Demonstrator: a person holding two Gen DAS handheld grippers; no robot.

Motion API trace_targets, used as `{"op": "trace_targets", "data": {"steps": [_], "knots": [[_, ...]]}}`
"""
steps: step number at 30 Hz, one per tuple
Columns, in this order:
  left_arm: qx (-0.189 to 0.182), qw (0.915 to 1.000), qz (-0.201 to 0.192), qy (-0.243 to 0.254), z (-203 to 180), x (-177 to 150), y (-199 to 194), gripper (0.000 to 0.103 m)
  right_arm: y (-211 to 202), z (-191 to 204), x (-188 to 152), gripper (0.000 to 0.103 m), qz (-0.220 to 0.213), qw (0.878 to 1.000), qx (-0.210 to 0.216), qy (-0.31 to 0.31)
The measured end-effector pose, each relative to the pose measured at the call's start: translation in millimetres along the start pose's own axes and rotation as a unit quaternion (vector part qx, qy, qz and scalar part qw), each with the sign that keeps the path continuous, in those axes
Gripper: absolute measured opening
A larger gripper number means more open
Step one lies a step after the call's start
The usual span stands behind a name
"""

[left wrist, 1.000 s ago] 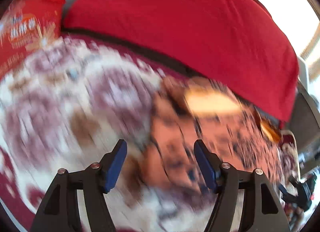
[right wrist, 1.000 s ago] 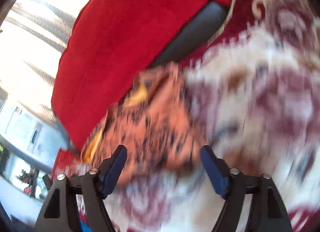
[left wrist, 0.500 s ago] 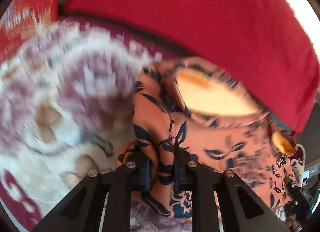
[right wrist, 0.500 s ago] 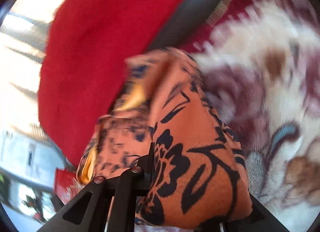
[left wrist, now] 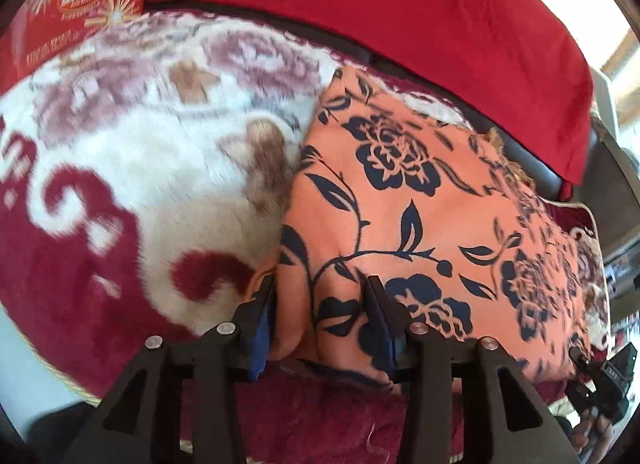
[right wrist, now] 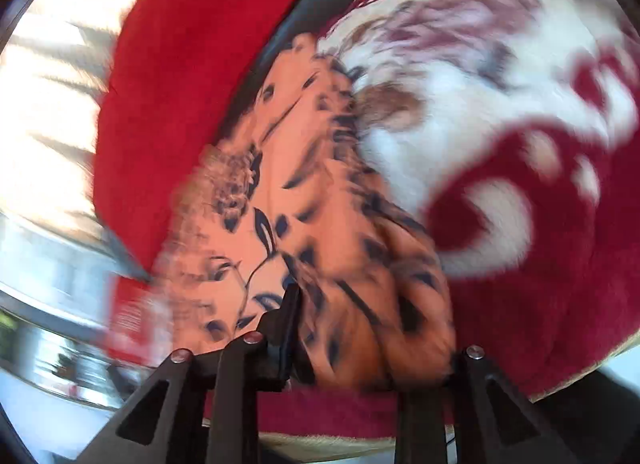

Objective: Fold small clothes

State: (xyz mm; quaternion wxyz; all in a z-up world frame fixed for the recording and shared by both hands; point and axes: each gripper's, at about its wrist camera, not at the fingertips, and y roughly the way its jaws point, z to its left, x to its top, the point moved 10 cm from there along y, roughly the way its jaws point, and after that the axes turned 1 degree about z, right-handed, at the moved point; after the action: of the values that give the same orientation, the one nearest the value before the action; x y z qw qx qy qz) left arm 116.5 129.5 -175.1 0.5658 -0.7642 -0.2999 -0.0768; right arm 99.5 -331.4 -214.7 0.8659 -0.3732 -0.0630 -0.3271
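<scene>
An orange garment with a dark blue flower print (left wrist: 420, 200) lies spread on a red and white patterned blanket (left wrist: 120, 168). My left gripper (left wrist: 320, 320) has its jaws partly apart around the garment's near left corner, with cloth bunched between them. My right gripper (right wrist: 360, 336) has its jaws partly apart around the bunched near right corner of the same garment (right wrist: 280, 200); its right finger is hidden by cloth. The right wrist view is motion-blurred.
A red cushion (left wrist: 400, 16) runs along the back of the blanket and shows in the right wrist view (right wrist: 192, 64). A red printed bag (left wrist: 60, 12) lies at the far left. The blanket's front edge (left wrist: 60, 376) is close below the left gripper.
Both grippers closed on the garment's corners, pulled them toward the blanket's near edge so the garment now lies spread flat, and their jaws have since widened somewhat.
</scene>
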Motion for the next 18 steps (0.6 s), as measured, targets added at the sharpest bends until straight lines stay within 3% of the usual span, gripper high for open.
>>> {"op": "trace_targets", "data": {"steps": [1,2,4,5,10,14,15,16,18], "knots": [[0.014,0.9998,-0.008,0.007,3.0,12.3,-11.2,0.051,-11.3,0.5,5.7,0.058,-0.016,1.000,-0.015,-0.013],[0.025,0.9992,-0.027,0.013,5.0,23.4,-19.7,0.060,-26.8,2.7,17.3,0.064,-0.045,0.998,-0.029,-0.024],[0.042,0.9963,-0.070,0.027,9.6,50.1,-32.2,0.073,-47.0,12.5,42.5,0.067,-0.077,0.995,-0.038,-0.043],[0.046,0.9951,-0.080,0.034,11.3,65.0,-32.5,0.073,-49.4,20.3,54.2,0.067,-0.082,0.995,-0.039,-0.052],[0.002,0.9986,-0.037,0.037,-1.3,98.4,10.2,0.073,-17.9,56.3,113.7,0.067,-0.072,0.989,-0.040,-0.127],[0.006,0.9989,-0.014,0.044,-16.9,104.6,35.6,0.073,29.5,46.3,151.3,0.067,-0.041,0.987,-0.078,-0.131],[0.008,0.9987,-0.014,0.049,-21.9,106.9,39.6,0.073,42.7,43.0,157.8,0.065,-0.032,0.986,-0.093,-0.138],[0.009,0.9982,-0.013,0.057,-26.8,112.5,46.0,0.073,48.7,42.3,159.9,0.056,-0.027,0.984,-0.100,-0.142],[0.005,0.9975,-0.013,0.069,-29.6,118.1,53.5,0.073,53.9,46.6,160.4,0.027,-0.017,0.980,-0.115,-0.163]]}}
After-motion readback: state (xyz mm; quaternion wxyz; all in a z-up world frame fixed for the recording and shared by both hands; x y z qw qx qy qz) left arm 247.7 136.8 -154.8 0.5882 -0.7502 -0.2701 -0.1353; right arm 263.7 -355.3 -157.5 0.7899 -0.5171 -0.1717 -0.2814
